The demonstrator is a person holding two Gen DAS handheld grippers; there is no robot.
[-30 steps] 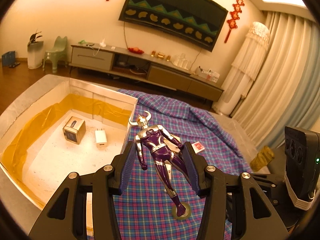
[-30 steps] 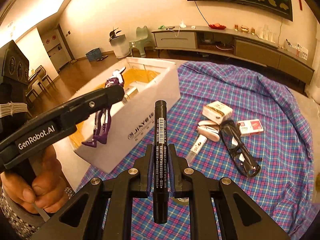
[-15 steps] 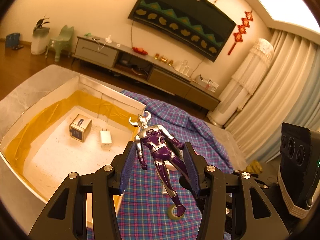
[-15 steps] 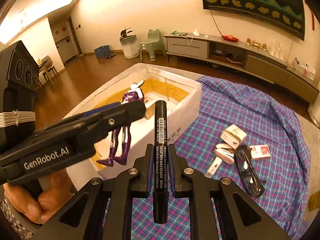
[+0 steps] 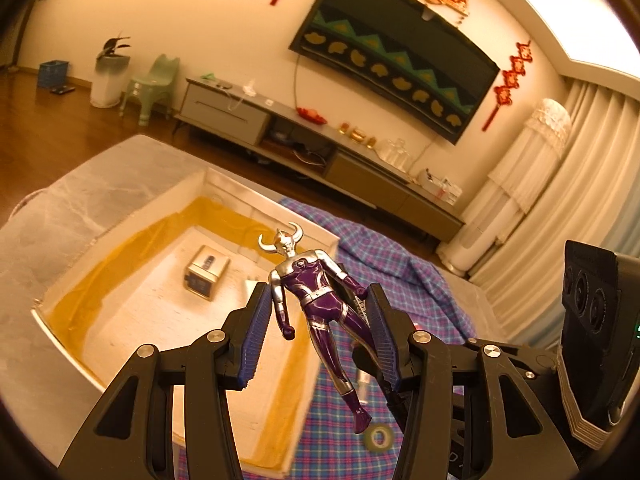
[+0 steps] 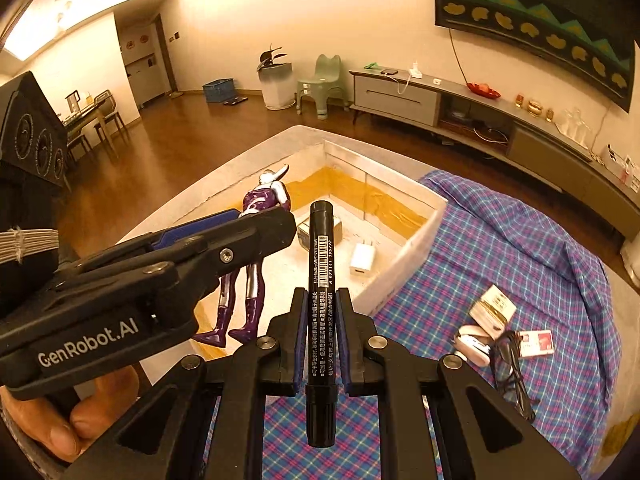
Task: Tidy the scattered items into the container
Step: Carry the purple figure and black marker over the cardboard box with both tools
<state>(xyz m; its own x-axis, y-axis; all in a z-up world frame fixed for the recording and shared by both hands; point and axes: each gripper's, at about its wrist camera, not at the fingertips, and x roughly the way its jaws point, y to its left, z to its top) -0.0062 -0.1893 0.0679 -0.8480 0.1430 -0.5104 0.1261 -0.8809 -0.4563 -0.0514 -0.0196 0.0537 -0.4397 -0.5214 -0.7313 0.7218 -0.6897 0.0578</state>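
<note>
The left gripper (image 5: 318, 332) pinches a purple-and-silver horned plastic action figure (image 5: 316, 300) by its torso, hanging it over the near edge of the white foam box with yellow-taped walls (image 6: 424, 216), seemingly ready to drop inside. To its right, the right gripper (image 6: 319, 336) is pressed together on a black marker pen (image 6: 320, 280), poised just before the box's near wall, probably to go in next.

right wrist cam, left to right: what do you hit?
left gripper holding the purple figure → black marker in the right gripper → white charger in the box → glasses → red card
</note>
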